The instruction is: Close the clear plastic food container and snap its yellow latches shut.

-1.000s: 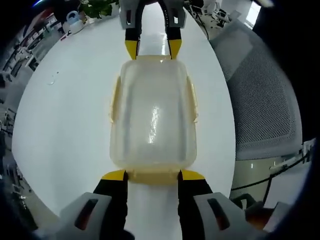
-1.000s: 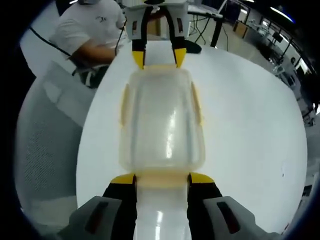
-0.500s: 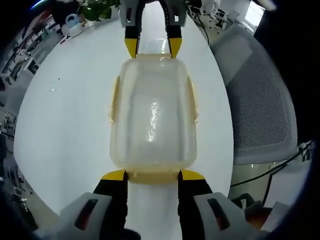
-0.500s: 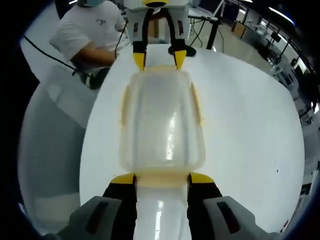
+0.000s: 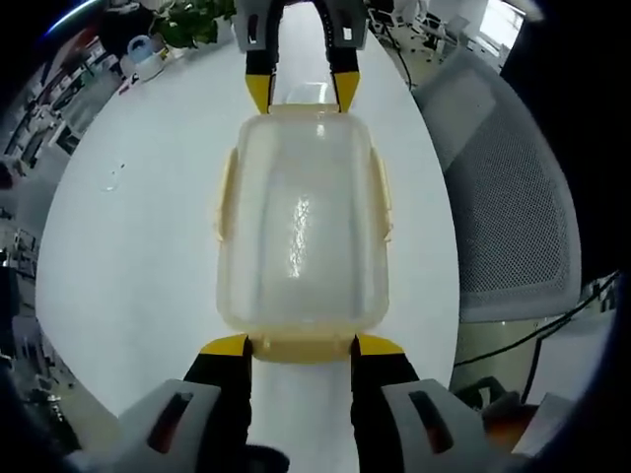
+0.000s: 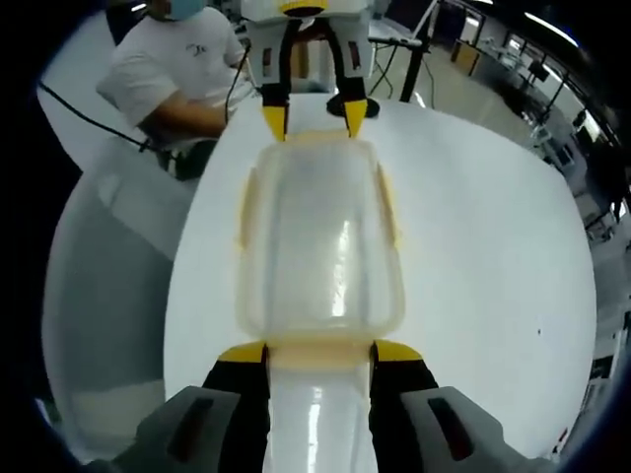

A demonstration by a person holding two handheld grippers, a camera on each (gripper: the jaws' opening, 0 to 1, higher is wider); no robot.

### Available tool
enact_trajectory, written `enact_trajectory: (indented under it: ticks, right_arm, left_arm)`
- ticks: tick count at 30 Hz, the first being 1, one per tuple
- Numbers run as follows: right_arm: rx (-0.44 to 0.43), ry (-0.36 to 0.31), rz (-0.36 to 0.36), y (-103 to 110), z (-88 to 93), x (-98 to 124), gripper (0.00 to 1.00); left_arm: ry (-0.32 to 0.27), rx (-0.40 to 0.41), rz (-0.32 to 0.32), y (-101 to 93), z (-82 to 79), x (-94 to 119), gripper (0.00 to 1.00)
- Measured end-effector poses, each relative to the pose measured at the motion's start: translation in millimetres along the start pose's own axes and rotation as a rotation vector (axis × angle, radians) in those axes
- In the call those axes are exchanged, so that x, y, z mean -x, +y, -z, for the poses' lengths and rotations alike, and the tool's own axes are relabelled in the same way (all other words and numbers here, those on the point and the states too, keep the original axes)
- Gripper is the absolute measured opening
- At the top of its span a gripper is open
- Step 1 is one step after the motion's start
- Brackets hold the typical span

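The clear plastic food container (image 5: 301, 217) with its lid on is held lengthwise between my two grippers over the white table (image 5: 138, 246). My left gripper (image 5: 301, 345) is shut on the yellow end latch (image 5: 301, 351) nearest its camera. At the far end of that view, my right gripper (image 5: 301, 94) clasps the opposite end. In the right gripper view the same container (image 6: 320, 236) runs away from my right gripper (image 6: 320, 352), which is shut on its near end latch (image 6: 320, 357), with my left gripper (image 6: 314, 110) at the far end. The yellow side latches (image 5: 225, 192) (image 5: 381, 192) lie flat against the walls.
A grey mesh chair (image 5: 513, 217) stands beside the table, also visible as the chair (image 6: 99, 266) in the right gripper view. A person in a white shirt (image 6: 168, 69) sits past the table's far edge. A potted plant (image 5: 192, 15) stands at the table's far end.
The table and room have drifted slightly behind the container, while the container keeps its place between both grippers. Both grips are unchanged.
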State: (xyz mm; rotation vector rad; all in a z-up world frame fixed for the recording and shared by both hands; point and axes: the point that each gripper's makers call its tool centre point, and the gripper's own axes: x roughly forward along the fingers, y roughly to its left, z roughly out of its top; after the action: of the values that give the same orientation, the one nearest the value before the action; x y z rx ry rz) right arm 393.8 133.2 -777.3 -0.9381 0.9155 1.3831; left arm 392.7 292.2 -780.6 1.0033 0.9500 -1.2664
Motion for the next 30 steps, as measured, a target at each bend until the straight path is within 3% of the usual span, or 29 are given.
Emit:
enact_trajectory:
  ticks: [30]
  right_arm:
    - [-0.022, 0.021, 0.000, -1.5, 16.0, 9.0, 0.37]
  left_arm:
    - [-0.013, -0.006, 0.010, 1.7, -19.1, -1.1, 0.38]
